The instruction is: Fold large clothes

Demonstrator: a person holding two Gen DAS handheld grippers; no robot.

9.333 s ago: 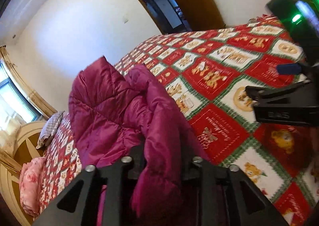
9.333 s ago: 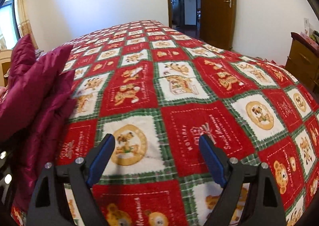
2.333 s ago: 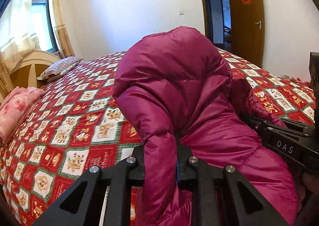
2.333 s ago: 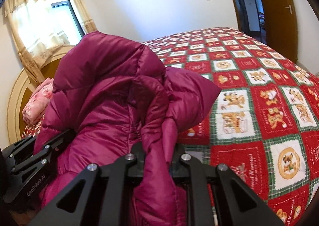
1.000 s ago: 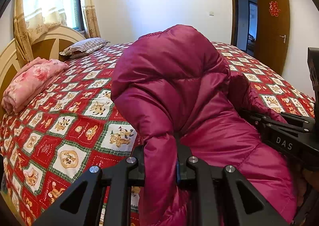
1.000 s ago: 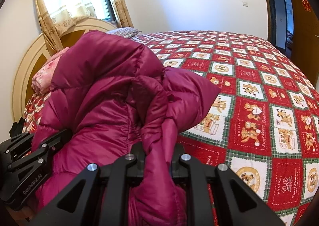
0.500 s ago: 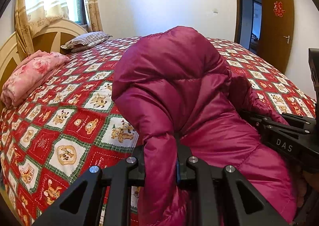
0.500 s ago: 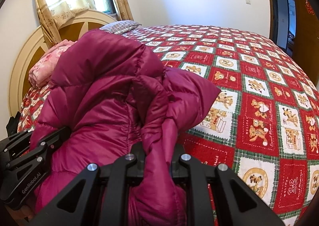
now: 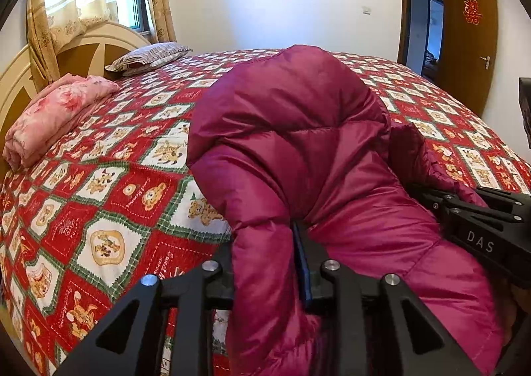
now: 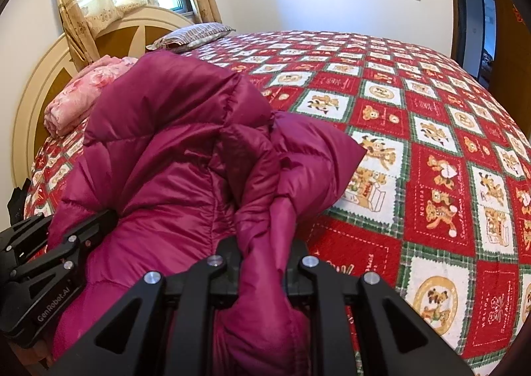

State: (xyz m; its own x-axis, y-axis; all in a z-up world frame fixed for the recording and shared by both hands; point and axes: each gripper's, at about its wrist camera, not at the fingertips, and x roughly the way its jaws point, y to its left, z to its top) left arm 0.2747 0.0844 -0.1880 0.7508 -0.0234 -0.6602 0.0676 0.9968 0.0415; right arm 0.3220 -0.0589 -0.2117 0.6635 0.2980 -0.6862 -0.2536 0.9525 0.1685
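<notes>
Centre-frame in both views, the magenta puffer jacket (image 9: 298,150) bulges fwd over the quilt (image 9: 99,210), right gripper (image 10: 264,263) clamping a fold, left gripper (image 9: 265,263) just loosening, prob. still pinching.

Magenta quilted jacket (image 9: 298,130), red-white-green bear-patterned bedspread (image 9: 109,210), pink floral blanket (image 9: 56,110), seemingly striped pillow (image 9: 149,57).

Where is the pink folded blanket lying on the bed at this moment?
In both views the pink folded blanket lies far left on the bed, against the headboard, with the striped pillow behind it.
</notes>
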